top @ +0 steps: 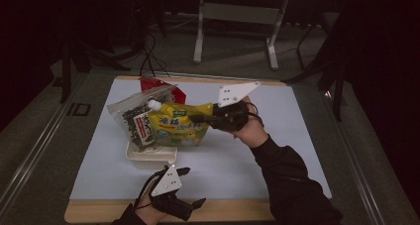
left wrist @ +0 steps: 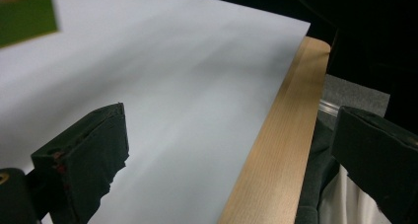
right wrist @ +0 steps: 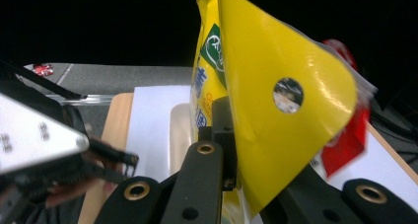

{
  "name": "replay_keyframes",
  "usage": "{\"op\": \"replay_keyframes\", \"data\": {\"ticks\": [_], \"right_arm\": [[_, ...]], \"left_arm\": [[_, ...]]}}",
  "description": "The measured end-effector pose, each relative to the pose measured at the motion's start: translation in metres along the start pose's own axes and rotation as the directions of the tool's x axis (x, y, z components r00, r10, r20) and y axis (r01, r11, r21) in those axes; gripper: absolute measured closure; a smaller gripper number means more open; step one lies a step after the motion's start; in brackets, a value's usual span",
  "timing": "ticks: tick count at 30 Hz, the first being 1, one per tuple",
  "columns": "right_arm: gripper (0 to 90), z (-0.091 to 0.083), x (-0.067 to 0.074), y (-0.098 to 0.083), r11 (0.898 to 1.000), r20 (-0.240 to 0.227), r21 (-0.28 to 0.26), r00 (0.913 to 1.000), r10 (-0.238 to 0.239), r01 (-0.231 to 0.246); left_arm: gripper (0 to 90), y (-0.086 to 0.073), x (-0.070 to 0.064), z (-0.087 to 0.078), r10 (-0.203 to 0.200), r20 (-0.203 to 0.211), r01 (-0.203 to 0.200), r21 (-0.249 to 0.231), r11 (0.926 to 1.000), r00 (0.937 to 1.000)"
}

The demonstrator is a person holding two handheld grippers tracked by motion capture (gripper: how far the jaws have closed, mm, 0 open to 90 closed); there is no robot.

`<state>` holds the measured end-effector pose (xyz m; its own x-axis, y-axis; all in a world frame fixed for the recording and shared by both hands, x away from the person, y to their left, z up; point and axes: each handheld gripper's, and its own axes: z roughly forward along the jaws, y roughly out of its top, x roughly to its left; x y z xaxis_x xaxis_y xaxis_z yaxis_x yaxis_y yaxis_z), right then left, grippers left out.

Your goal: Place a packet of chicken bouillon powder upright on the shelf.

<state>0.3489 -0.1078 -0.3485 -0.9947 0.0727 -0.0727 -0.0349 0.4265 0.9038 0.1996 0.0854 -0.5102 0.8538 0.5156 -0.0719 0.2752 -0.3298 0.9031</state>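
A yellow spouted pouch (top: 178,128) with a white cap hangs tilted above a shallow white tray (top: 148,156). My right gripper (top: 199,119) is shut on the pouch's right corner. In the right gripper view the pouch (right wrist: 276,145) is pinched between the jaws of that gripper (right wrist: 231,155), with the tray (right wrist: 180,135) behind it. A clear bag of dark flakes (top: 132,117) leans against the pouch's left side, partly over the tray. Near the front table edge my left gripper (top: 194,187) stands open and holds nothing. Its jaws (left wrist: 230,111) are spread wide over the white mat (left wrist: 187,76).
A red packet (top: 151,83) lies behind the clear bag, and shows as a red shape (right wrist: 345,145) past the pouch. The white mat (top: 277,136) covers the wooden table (top: 237,211). Dark stands and a white frame (top: 233,14) sit on the floor beyond.
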Motion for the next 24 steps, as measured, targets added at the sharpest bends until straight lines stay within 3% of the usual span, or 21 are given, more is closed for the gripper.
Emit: {"op": "replay_keyframes", "data": {"ticks": [6, 9, 11, 15, 24], "right_arm": [[90.0, 0.028, 0.003, 0.005, 1.000, -0.040, -0.014, 0.9992, 0.005, -0.006], [90.0, 0.031, 0.003, 0.005, 1.000, -0.047, -0.012, 0.9989, 0.008, -0.009], [90.0, 0.050, 0.005, 0.004, 1.000, -0.064, -0.005, 0.9980, 0.004, -0.004], [90.0, 0.068, 0.007, 0.002, 1.000, -0.065, -0.002, 0.9979, -0.010, 0.010], [90.0, 0.097, 0.005, -0.008, 0.999, -0.103, 0.023, 0.9943, 0.027, -0.025]], "left_arm": [[2.6, -0.005, 0.000, 0.006, 0.006, 0.008, -0.006, 0.023, 0.9997, 1.0000], [2.6, -0.007, -0.001, 0.008, 0.003, 0.010, -0.003, 0.022, 0.9998, 0.9999], [2.6, -0.008, -0.001, 0.008, 0.000, 0.007, 0.000, 0.023, 0.9997, 1.0000], [2.6, -0.009, 0.000, 0.008, -0.003, 0.010, 0.003, 0.021, 0.9998, 0.9999], [2.6, -0.010, 0.001, 0.006, -0.005, 0.006, 0.005, 0.020, 0.9998, 1.0000]]}}
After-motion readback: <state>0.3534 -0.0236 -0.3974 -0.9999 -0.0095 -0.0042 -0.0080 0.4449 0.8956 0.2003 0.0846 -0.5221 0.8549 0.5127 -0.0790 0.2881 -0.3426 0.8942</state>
